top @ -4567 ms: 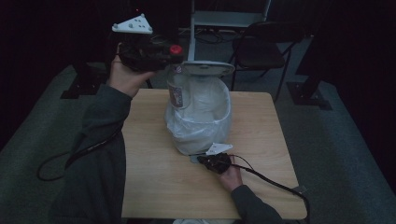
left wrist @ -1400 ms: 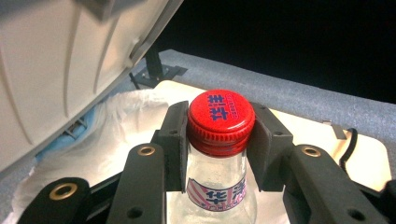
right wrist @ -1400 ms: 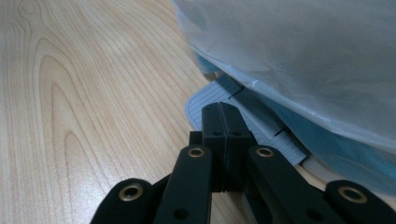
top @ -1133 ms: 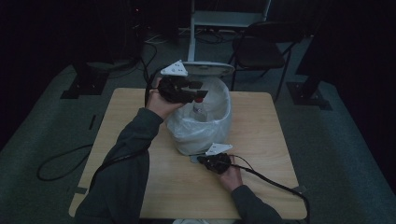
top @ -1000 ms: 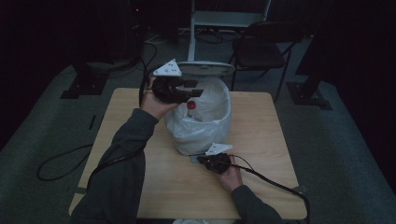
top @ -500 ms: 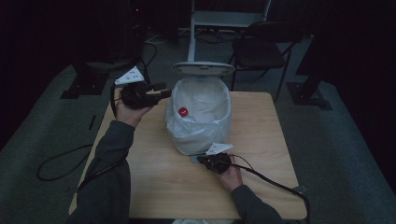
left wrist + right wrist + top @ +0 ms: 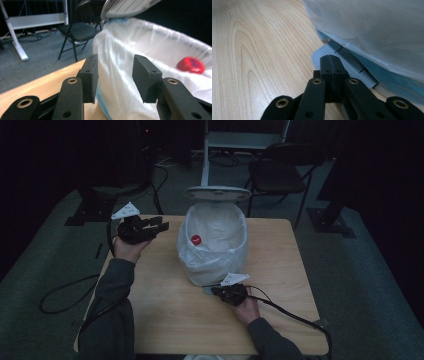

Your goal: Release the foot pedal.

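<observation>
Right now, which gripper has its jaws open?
The left gripper, held left of the bin: a clear empty gap between its pads. The right gripper, pressing the bin's pedal, is fully shut.

High view overlooks the table; tongs views sit close.

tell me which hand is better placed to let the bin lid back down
Right, probably. Its shut tongs press the grey pedal at the bin's foot, holding the lid up. The left tongs are open beside the bin, empty.
</observation>
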Motion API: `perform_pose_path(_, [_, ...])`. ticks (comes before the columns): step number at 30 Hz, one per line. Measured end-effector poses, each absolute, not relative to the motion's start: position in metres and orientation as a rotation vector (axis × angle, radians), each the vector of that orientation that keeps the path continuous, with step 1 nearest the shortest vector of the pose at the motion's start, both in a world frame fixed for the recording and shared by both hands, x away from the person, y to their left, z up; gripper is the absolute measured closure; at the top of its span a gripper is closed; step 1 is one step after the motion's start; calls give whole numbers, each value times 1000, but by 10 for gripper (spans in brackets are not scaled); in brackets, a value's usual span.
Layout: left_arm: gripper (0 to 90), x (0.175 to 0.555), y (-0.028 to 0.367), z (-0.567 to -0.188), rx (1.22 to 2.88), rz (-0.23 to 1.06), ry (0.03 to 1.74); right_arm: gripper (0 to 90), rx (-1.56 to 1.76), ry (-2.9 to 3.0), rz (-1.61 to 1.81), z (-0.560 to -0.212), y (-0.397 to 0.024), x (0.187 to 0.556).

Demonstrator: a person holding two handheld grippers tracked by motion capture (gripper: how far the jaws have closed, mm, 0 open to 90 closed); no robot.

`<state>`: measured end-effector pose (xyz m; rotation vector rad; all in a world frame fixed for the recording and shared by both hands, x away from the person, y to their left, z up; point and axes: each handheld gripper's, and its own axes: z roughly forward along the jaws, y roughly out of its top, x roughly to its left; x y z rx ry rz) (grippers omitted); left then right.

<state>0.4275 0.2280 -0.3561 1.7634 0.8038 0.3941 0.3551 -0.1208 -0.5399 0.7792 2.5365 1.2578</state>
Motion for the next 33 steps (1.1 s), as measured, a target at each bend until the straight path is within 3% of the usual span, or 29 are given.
perform_pose_path(11, [568,424,242,-401,1756,344,921,900,794,2538,1273,-540,-121,356])
perform_pose_path(33, [568,426,237,-417,1766,321,937,900,803,2500,1305,-533,-123,353])
